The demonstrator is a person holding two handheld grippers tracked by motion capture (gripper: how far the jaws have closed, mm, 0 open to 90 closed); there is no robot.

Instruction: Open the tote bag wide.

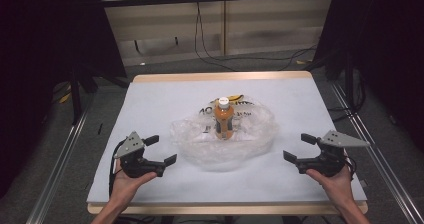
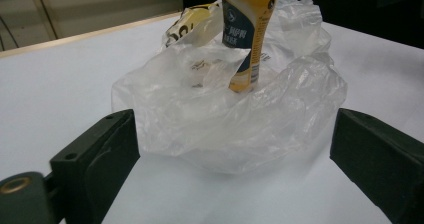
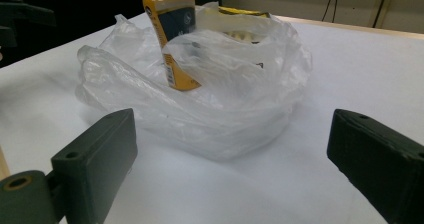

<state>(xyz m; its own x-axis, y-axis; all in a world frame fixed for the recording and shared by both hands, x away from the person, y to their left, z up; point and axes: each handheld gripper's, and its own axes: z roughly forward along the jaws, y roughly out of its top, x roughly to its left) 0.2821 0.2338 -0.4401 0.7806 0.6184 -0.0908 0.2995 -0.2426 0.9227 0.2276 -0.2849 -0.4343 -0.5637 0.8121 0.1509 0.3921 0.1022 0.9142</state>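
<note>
an orange bottle point(image 1: 223, 120) with a white cap is standing upright in the middle of a crumpled clear plastic bag point(image 1: 250, 139), and the bag is lying near the centre of the white table point(image 1: 150, 99). the bag's folds are rising around the lower part of the bottle, and printed film with yellow and black marks is showing behind it. nothing else is sitting on the tabletop between the bag and either tool. dark curtains are hanging at both sides, cables are trailing over the floor beyond the far edge, and metal rails are running along the table's sides.

the left gripper point(image 1: 164, 150) is sitting at the near left, well apart from the bag, with its jaws pointing toward the bag and standing wide, released, with nothing between them. the left hand point(image 1: 127, 179) is cupping it from below, forearm coming in from the bottom edge. the right gripper point(image 1: 299, 148) is mirroring it at the near right, also apart from the bag, jaws spread wide and empty, aimed inward at the bag. the right hand point(image 1: 336, 180) is holding it low over the table. in both gripper views the bag and bottle are showing beyond the gaping jaws.
</note>
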